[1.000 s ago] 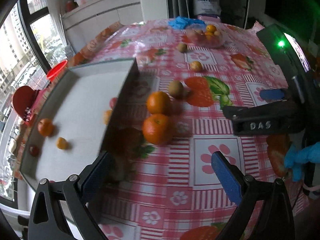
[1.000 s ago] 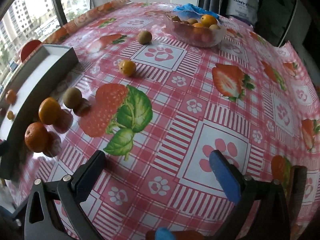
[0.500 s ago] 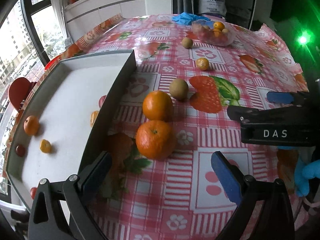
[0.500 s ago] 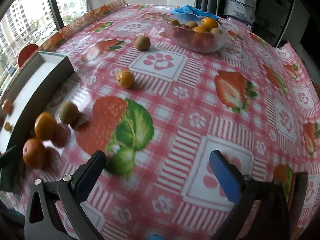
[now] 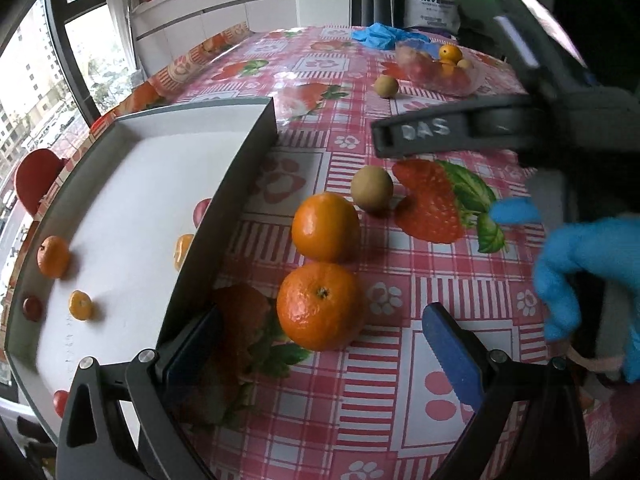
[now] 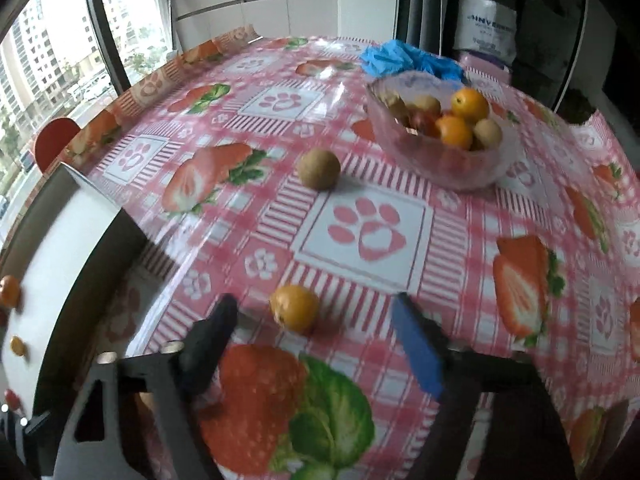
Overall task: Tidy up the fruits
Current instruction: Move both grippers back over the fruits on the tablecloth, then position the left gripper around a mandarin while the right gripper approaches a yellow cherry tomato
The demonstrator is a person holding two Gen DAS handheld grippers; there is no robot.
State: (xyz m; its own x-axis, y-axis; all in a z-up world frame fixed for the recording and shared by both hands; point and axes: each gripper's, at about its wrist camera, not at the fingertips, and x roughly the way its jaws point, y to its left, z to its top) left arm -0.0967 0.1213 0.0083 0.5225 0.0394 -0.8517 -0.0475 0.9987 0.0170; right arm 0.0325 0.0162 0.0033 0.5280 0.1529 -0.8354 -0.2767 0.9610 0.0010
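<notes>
In the left wrist view my left gripper (image 5: 320,336) is open, its fingers either side of the near orange (image 5: 320,306) on the tablecloth. A second orange (image 5: 325,227) and a brown kiwi (image 5: 372,188) lie just beyond. The grey tray (image 5: 224,200) on the left holds several small fruits. My right gripper (image 6: 316,332) is open around a small orange fruit (image 6: 295,308), not touching it. Its body (image 5: 460,132) crosses the left view. Another kiwi (image 6: 319,169) lies further off.
A clear bowl (image 6: 440,160) of mixed fruit stands at the back of the table, with a blue glove (image 6: 400,58) behind it. A red chair (image 6: 54,136) stands by the window at the table's left edge. A blue-gloved hand (image 5: 592,272) holds the right gripper.
Both grippers moved forward. The left one closed in on the near orange. The right one travelled across the table to the small orange fruit, which now sits between its fingers.
</notes>
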